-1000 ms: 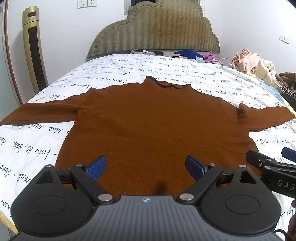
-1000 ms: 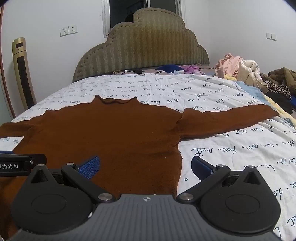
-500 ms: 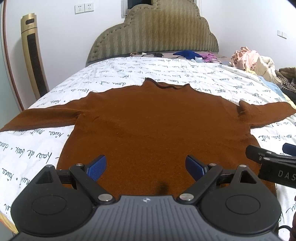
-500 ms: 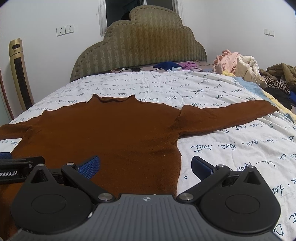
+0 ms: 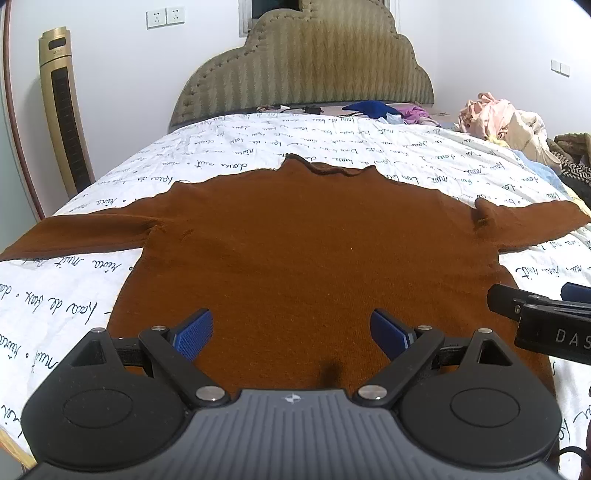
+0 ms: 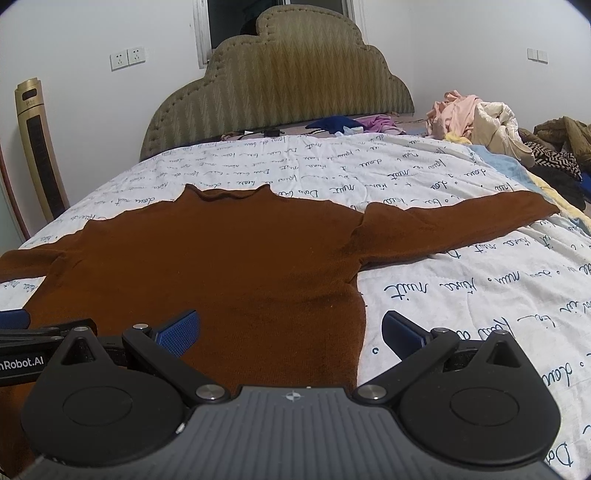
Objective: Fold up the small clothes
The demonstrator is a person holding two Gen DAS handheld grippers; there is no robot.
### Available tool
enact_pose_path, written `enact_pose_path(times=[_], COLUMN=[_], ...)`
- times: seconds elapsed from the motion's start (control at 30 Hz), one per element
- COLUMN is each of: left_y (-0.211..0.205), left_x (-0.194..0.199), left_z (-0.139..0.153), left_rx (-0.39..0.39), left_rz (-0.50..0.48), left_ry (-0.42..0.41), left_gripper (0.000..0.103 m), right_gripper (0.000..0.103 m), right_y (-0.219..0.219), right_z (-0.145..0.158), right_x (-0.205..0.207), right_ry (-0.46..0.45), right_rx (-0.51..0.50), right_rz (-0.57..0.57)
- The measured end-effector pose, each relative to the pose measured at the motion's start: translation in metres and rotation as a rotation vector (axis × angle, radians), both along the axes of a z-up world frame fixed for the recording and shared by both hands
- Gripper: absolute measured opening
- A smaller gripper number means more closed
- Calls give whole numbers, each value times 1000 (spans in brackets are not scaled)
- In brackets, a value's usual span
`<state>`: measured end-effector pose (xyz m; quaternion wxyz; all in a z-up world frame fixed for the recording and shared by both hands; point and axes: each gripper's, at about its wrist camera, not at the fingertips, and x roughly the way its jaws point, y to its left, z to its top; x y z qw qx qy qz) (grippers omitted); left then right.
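A tall gold fan (image 5: pixel 64 110) stands by the wall on the far left, w/ wall plugs (image 5: pixel 165 16) up above it. The bed (image 5: pixel 74 291) has a white cover w/ dark curly writing on it. A brown sweater (image 5: pixel 314 258) lies flat on the cover, neck pointing to the padded headboard (image 5: pixel 306 70), both sleeves spread out to the sides. The left claw (image 5: pixel 291 330) hovers over the bottom part of the sweater, its blue pads (image 5: pixel 194 334) wide apart & holding nothing. Just beside it to the right is the right claw (image 6: pixel 290 332), also wide apart & empty; its left pad is over the sweater & its right pad is over the white cover, so the sweater's side edge sits between them. Cannot tell if either claw touches the cloth. Far back by the headboard lie a blue cloth (image 6: pixel 332 123) & a purple one. On the far right is a pile of clothes (image 6: pixel 480 122), pink & cream, w/ darker things next to it.
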<state>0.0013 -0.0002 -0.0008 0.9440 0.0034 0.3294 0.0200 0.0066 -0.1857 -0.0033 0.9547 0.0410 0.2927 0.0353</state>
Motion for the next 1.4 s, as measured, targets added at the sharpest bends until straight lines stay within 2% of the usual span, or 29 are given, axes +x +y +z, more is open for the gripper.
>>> enact_pose_path(times=[1.4], left_y=[-1], left_x=[4], left_z=[-5], left_rx=[0], left_rz=[-9], left_ry=[23], left_gripper=[93], right_gripper=[103], right_y=[0], right_z=[0], right_x=[-1], right_ry=[0], right_rx=[18], right_rz=[27])
